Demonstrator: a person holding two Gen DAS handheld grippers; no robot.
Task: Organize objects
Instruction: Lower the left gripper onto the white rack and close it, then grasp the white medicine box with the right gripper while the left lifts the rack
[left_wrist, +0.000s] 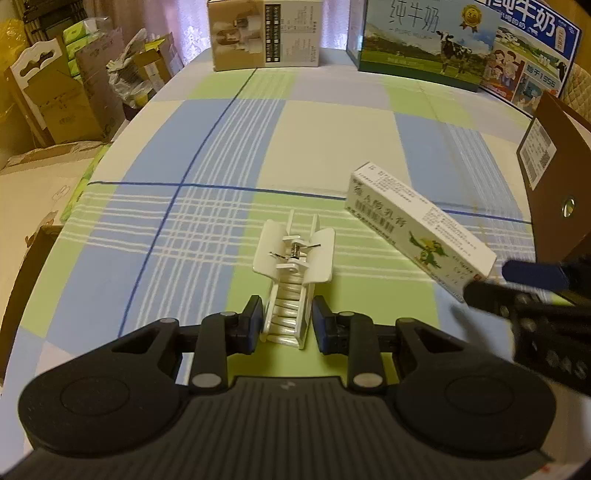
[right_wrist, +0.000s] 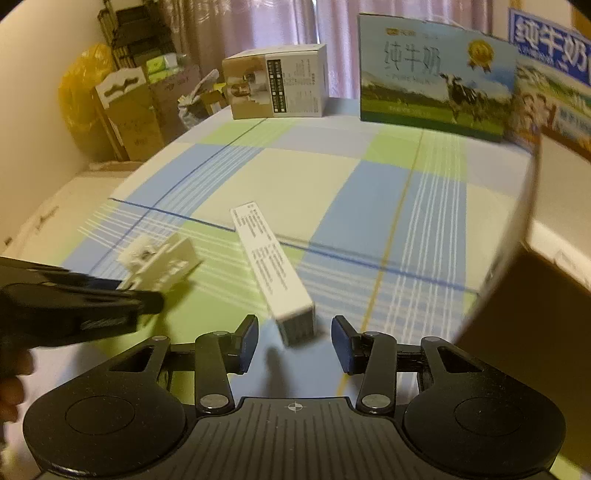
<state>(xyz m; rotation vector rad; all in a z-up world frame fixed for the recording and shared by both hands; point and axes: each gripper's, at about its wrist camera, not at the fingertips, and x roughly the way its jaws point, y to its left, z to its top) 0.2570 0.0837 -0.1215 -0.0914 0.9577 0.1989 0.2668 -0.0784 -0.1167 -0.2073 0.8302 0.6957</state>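
My left gripper (left_wrist: 286, 325) has its fingers apart, one pad on each side of the white hair claw clip (left_wrist: 291, 273). The pads flank the clip's toothed end; I cannot tell whether they touch it, and a sliver of gap shows on the right. The clip's long axis runs straight ahead along my fingers, with the spring hinge and wings at the far end. It rests on the checked tablecloth (left_wrist: 221, 155).

My right gripper (right_wrist: 293, 341) is also open, with nothing between the pads. The white ointment carton (right_wrist: 273, 267) lies just ahead; its near end face sits slightly left of centre between the fingers and just beyond their tips. Its long axis runs away from me and tilts left. In the left wrist view the same carton lies to the right of the clip, apart from it.

Judgement: each hand is nearer its own item, so no crossing is needed. The right needs a small shift left and forward.

Room: open cloth ahead up to the milk cartons (right_wrist: 436, 85) and the small box (right_wrist: 277, 86) at the back. A brown cardboard box (right_wrist: 517, 314) stands close on the right, and the table edge falls away on the left.
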